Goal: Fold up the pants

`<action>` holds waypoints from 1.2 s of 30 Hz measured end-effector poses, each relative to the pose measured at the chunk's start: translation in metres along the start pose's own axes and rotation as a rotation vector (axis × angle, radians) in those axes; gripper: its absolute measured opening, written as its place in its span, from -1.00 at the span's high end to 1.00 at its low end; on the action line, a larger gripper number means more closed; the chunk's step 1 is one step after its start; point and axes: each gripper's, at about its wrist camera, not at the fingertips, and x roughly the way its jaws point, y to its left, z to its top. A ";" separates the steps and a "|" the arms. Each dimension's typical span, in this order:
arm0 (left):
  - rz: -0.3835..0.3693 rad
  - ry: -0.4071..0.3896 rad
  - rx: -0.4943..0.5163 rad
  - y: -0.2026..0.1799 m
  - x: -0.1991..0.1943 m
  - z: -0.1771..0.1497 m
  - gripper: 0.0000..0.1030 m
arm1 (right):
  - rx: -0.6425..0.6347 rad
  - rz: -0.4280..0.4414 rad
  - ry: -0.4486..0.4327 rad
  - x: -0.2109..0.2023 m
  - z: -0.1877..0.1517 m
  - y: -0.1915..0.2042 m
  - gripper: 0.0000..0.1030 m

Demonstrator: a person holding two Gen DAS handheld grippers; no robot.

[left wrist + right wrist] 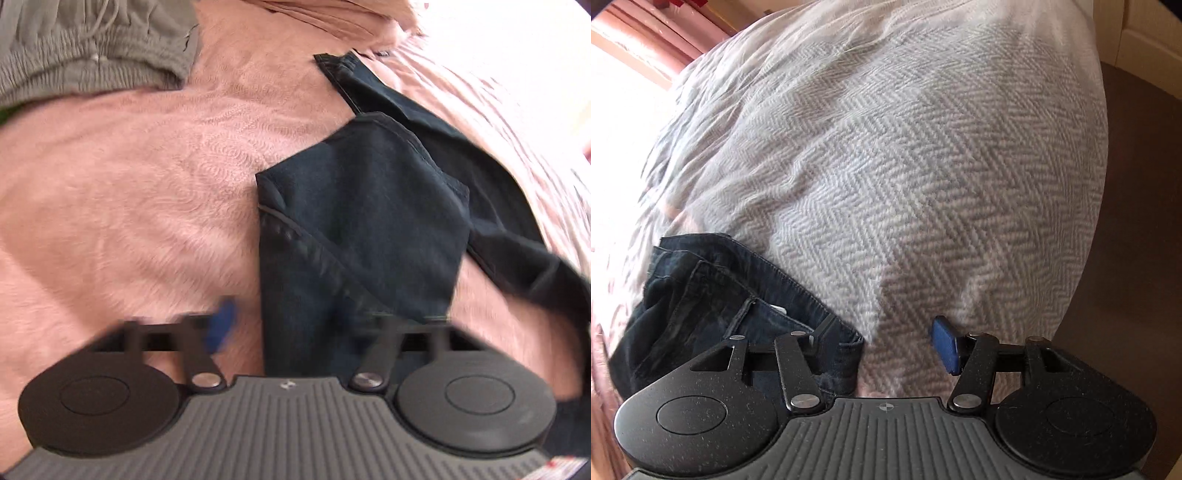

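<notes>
Surface: bed; pink fleecy blanket in the left wrist view, grey-white herringbone throw in the right wrist view.
Pants: dark denim pants lie on the pink blanket, roughly doubled, with one layer folded over another and a strip trailing off to the right edge of the view. The waistband end lies where the herringbone throw meets the pink cover, with the fly seam and a belt loop showing.
Other garment: grey elastic-waist sweatpants at the far corner of the pink blanket, well apart from the denim.
Left gripper: jaws partly apart, nothing clamped; the denim lies below and between the fingers. One blue pad shows, blurred; the other finger is lost against the dark cloth, so contact there cannot be told.
Right gripper: jaws partly apart, gripping nothing. The left finger is over the waistband corner, the blue pad over bare throw.
Handling (judgement): denim is soft but fairly heavy and thick; it holds a crease, drapes slowly and is not slippery. Stacked layers and seams make bulky pinches.
Where to hold (judgement): waistband corner for the right gripper, the folded edge or hem end for the left; take all layers at once.
Risk (judgement): pinching the top layer only, or catching blanket pile with it.
</notes>
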 end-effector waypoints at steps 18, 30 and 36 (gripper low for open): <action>-0.018 -0.086 0.437 -0.167 -0.066 -0.017 -0.03 | 0.064 -0.053 -0.061 -0.002 0.006 0.022 -0.02; -0.115 0.066 -0.353 0.021 0.020 0.025 0.12 | 0.011 -0.127 -0.078 0.007 -0.015 0.018 -0.02; 0.079 -0.049 -0.129 0.017 -0.035 0.049 0.98 | 0.028 -0.148 -0.070 0.009 -0.012 0.021 -0.02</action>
